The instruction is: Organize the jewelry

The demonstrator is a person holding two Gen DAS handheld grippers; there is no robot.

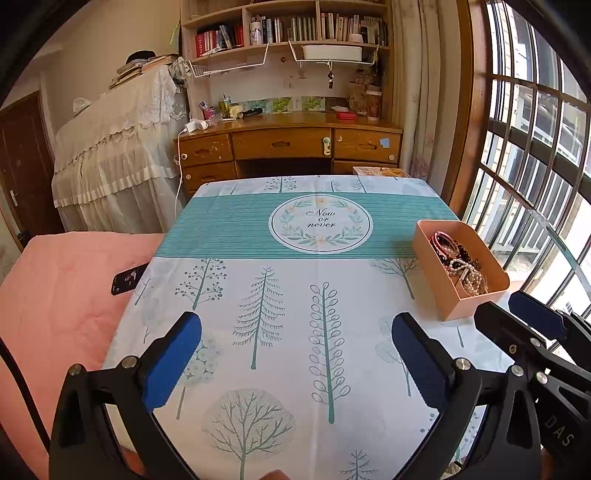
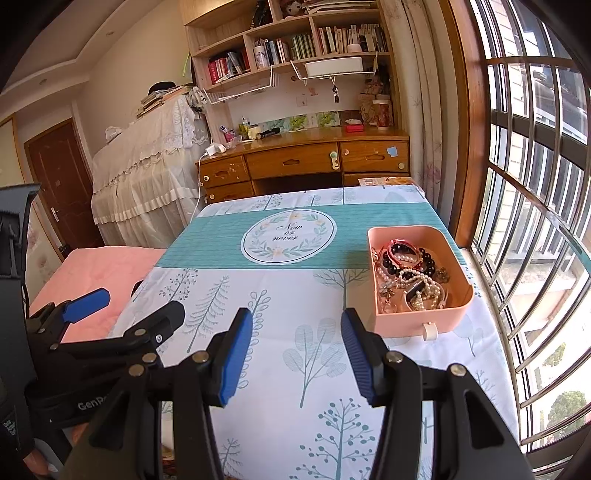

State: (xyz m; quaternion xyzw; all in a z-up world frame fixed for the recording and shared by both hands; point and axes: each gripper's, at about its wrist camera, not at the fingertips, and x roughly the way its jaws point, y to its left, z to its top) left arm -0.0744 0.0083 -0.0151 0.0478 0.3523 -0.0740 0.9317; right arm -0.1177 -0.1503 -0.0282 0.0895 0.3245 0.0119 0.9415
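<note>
**A pink box full of beads waits on the tree cloth**

A small peach-pink box with rounded corners [image 2: 424, 317] sits near the right edge of the worktop, close to the window. It has no lid on. Inside lies a tangled heap of jewelry [image 2: 410, 275]: strings of white pearls, big dark round beads, red bands and some little gold bits. A small white tab sticks out from the front wall of the box.

The worktop wears a white cloth printed with green and grey trees [image 1: 280, 332]. A teal striped band crosses it, with a round leafy badge that reads "Now or never".

The left claw [image 1: 295, 362] is spread wide over the bare cloth, with nothing between its blue pads. The right claw [image 2: 296, 354] is spread too, and empty, just in front of the box and not touching it.

A pink bed [image 1: 59, 295] lies to the left with a black phone [image 1: 127, 279] at its edge. Behind stand a wooden desk with drawers [image 1: 288, 142], shelves of books [image 1: 288, 27] and a barred window [image 2: 535, 221].
</note>
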